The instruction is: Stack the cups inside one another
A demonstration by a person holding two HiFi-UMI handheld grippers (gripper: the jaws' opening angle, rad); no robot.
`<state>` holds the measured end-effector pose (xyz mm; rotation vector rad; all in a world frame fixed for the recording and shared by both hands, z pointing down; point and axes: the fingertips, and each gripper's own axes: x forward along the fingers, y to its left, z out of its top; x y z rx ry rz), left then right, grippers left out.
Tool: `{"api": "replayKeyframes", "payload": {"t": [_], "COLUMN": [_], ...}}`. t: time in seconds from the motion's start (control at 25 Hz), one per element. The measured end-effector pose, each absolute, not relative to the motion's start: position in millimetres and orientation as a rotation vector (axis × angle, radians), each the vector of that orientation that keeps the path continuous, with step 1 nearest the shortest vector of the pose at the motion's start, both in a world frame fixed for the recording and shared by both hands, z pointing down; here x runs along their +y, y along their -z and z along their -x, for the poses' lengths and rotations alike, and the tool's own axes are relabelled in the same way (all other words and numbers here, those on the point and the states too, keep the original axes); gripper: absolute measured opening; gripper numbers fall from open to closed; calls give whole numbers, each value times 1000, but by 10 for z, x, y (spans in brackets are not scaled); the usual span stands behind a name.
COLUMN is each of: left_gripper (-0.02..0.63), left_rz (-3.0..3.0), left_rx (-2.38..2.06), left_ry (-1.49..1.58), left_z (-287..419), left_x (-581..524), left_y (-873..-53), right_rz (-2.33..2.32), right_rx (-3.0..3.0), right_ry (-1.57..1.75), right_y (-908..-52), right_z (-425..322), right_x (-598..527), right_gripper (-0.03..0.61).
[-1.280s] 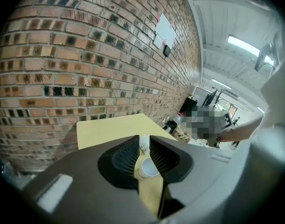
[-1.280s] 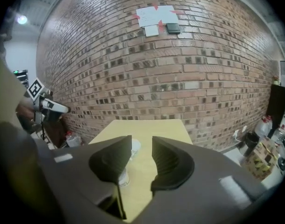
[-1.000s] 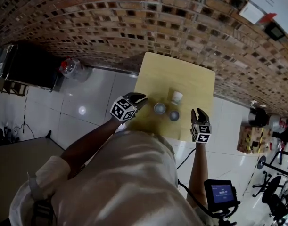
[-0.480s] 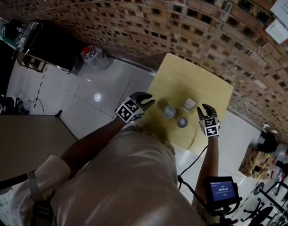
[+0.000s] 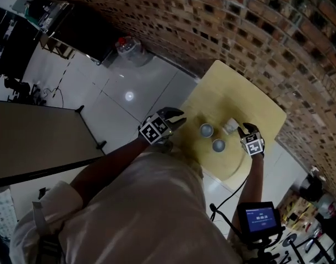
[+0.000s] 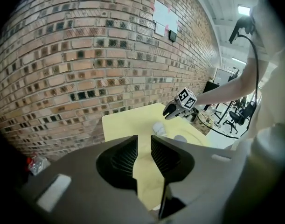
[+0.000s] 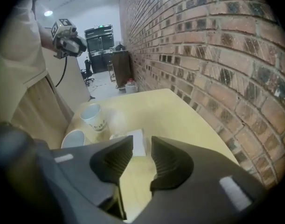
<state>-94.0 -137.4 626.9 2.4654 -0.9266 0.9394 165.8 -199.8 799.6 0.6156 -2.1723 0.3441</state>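
Three paper cups sit on the yellow table (image 5: 255,100). Two stand upright, mouths up: one (image 5: 206,130) (image 7: 93,116) and one nearer me (image 5: 218,145) (image 7: 74,138). The third, a white cup (image 5: 230,126) (image 7: 135,141), appears to lie on its side. My right gripper (image 5: 246,128) (image 7: 142,143) is open, its tips just short of this cup, which is partly hidden behind its left finger. My left gripper (image 5: 177,116) (image 6: 143,141) hovers at the table's left edge, slightly open with nothing between its jaws. In the left gripper view the lying cup (image 6: 159,129) and the right gripper (image 6: 172,110) show ahead.
A brick wall (image 5: 255,32) runs right behind the table. Pale tiled floor (image 5: 129,87) lies to the left, with a dark cabinet (image 5: 74,26) and a clear jar (image 5: 129,47) by the wall. A small screen on a stand (image 5: 258,218) is behind me.
My right gripper has come down from the table's near edge to the lying white cup. The left gripper has shifted a little along the table's left edge. The cups have stayed put.
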Motion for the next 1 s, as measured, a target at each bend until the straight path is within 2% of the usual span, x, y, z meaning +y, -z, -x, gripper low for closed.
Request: {"api": "replayKeyframes", "payload": {"t": [0.16,0.28,0.76,1.0], "left_gripper": [104,103,100,89], "left_rz": [-2409,-2377,-2320,-2317], "left_rx": [-980,-1009,-1068,-1058], "left_ry": [-930,-936,-947,-943], "left_z": [1068,1133,1292,1261], "left_x": [-1321,-1269,-1126,-1074], "left_y": [-6308,-6335,-6348,-6376], "right_rz": [-516,-430,-272,-360], "right_rx": [-2174,-2183,-2144,-2131], "right_ry": [-404,-462,-584,-603], "right_y": [-8165,-8246,-8506,-8562], "right_z": [-1625,-1575,-1479,-1514], "right_x": [-2042,-2026,-1936,-1819], "right_gripper": [131,179,179,137]}}
